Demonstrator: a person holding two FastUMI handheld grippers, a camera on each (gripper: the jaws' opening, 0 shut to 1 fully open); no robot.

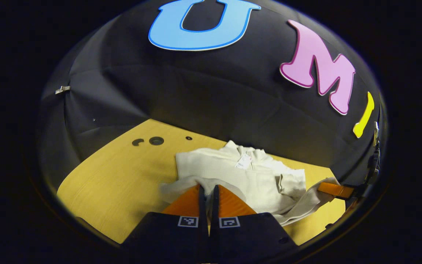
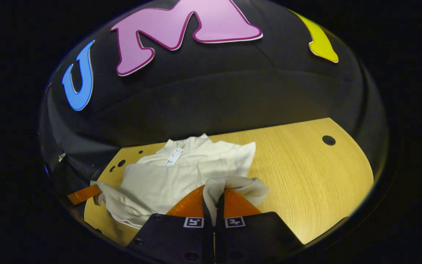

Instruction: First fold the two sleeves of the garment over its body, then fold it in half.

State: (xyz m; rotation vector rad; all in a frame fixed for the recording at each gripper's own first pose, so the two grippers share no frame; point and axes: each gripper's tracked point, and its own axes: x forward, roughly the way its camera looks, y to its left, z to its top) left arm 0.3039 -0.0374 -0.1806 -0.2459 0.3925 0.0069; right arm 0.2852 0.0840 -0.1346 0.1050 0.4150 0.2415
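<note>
Two grippers hold the same pale garment (image 1: 240, 176), which lies rumpled on a yellow wooden table (image 1: 123, 176) close to the black cloth wall (image 1: 203, 95).

In the left gripper view, the left gripper (image 1: 208, 190) has its fingers drawn nearly together, with a fold of the cloth's near edge pinched between the tips. The garment's collar (image 1: 233, 146) points toward the wall, and a small white tag (image 1: 244, 160) lies just below it. Off to the right in that view, the other gripper (image 1: 333, 189) reaches in at the garment's far edge, and a strip of cloth hangs from it.

In the right gripper view, the right gripper (image 2: 214, 200) is also closed down to a thin gap, and a bunched piece of the garment (image 2: 181, 172) is caught between its fingers and spills over the tips to the right. The tag (image 2: 174, 157) sits below the collar (image 2: 189, 141) near the wall. At the left of that view, the left gripper (image 2: 84, 194) touches the garment's edge at the table's (image 2: 306, 168) corner. Several small round holes (image 2: 328, 140) mark the tabletop.
</note>
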